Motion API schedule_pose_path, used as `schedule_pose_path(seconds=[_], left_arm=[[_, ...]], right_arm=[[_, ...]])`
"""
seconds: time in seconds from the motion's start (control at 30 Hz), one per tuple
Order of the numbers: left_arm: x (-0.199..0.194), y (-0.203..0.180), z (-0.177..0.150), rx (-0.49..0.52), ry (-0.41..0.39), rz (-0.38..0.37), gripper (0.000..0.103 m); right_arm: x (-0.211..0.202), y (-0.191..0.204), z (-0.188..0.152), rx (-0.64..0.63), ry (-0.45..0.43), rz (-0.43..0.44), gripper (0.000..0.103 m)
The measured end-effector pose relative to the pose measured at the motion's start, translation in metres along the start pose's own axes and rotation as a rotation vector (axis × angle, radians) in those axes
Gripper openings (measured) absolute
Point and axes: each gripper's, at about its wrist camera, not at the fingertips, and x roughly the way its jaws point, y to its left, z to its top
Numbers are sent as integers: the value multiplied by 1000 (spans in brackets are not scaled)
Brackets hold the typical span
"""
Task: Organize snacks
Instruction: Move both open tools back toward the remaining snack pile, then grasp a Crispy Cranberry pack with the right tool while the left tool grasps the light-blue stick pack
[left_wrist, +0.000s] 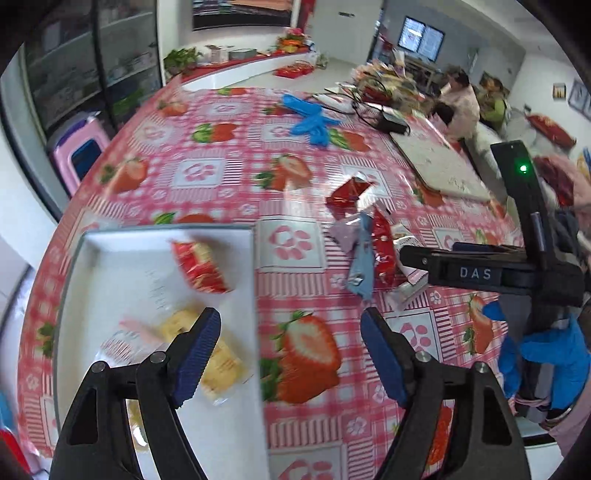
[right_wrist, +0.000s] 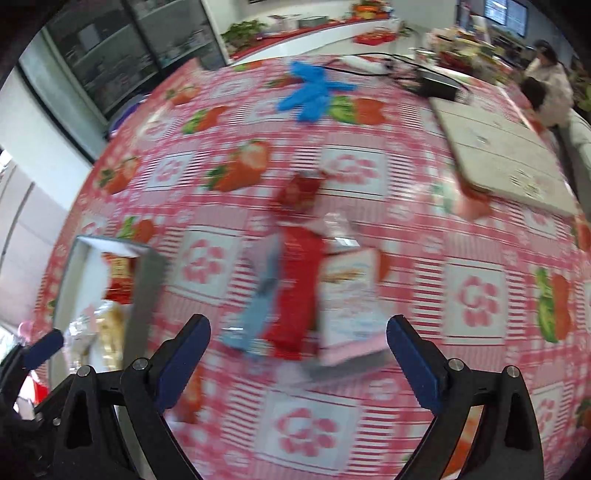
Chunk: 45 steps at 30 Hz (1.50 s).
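Two grippers over a strawberry-print table (left_wrist: 229, 173), both blurred. Left gripper (left_wrist: 290, 325): jaws apart, nothing between them, poised over the right edge of a white tray (left_wrist: 110, 266). Inside the tray: a red packet (left_wrist: 201, 267) toward the far side, a yellow snack in clear wrap (left_wrist: 221, 360) nearer, partly behind the left finger. Right gripper (right_wrist: 297, 330): jaws spread wide, empty, hanging above a loose heap of snacks right of the tray. In that heap, seen from the right wrist: a light-blue packet (right_wrist: 260, 301), a long red packet (right_wrist: 299, 284) just beside it, a pink-white packet (right_wrist: 351, 299) touching the red one on its other side, and a crumpled red wrapper (right_wrist: 301, 192) just beyond. Contact among the heap's pieces hard to judge through the blur. Well beyond the tray, near the table's far edge: blue gloves (left_wrist: 310, 118). Far right of the tray: a white board (left_wrist: 439, 166) lying flat, with a black box (left_wrist: 395, 123) and cables behind it. Past the table: two seated people (left_wrist: 461, 103), dark glass cabinets (left_wrist: 85, 66), a pink stool (left_wrist: 81, 147). Blue-gloved hand (left_wrist: 543, 354) on the right gripper's handle, seen from the left wrist.
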Motion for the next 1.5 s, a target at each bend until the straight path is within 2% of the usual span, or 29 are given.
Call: schedule_pose_path(seconds=[0.13,0.2,0.37,0.43,0.53,0.63,0.7,0.77,0.87,0.9,0.97,1.03,1.07,1.1,1.2,1.37,1.5], left_arm=[[44,-30,11,52,64,34,81],[63,-38,13,66,86,57,81],[87,-56,22,91,83,45,81],[97,-61,26,120,77,88,81],[110,-61,27,109,97,34,81],[121,-64,28,109,107,28,80],[122,-68,31,113,81,47,71],[123,-69,35,102,79,50,54],[124,-68,40,86,70,59,36],[123,-68,40,84,67,64,34],[121,-68,36,92,54,72,26],[116,-65,29,83,48,69,26],[114,-63,25,73,45,68,26],[110,-60,20,60,41,71,26],[97,-58,0,40,39,71,26],[70,-61,-46,19,37,61,26],[49,-66,-79,13,34,46,27]], right_arm=[[6,-34,-7,11,14,-72,97],[9,-45,-10,9,17,-72,97],[20,-48,-8,-34,15,-45,97],[32,-43,-2,-63,25,-54,97],[42,-46,5,-44,35,-24,97],[44,-41,9,-71,32,-21,95],[44,-39,10,-88,23,-20,83],[43,-37,12,-95,19,-12,80],[46,-37,17,-76,25,0,81],[47,-38,19,-65,26,8,88],[49,-36,21,-70,37,19,90],[49,-33,20,-82,34,-7,81],[47,-32,18,-97,23,-42,57],[43,-32,14,-121,3,-59,42],[37,-47,9,-104,-4,-46,41],[19,-93,-4,-6,-9,-58,41],[-1,-127,-40,59,-4,-90,41]])
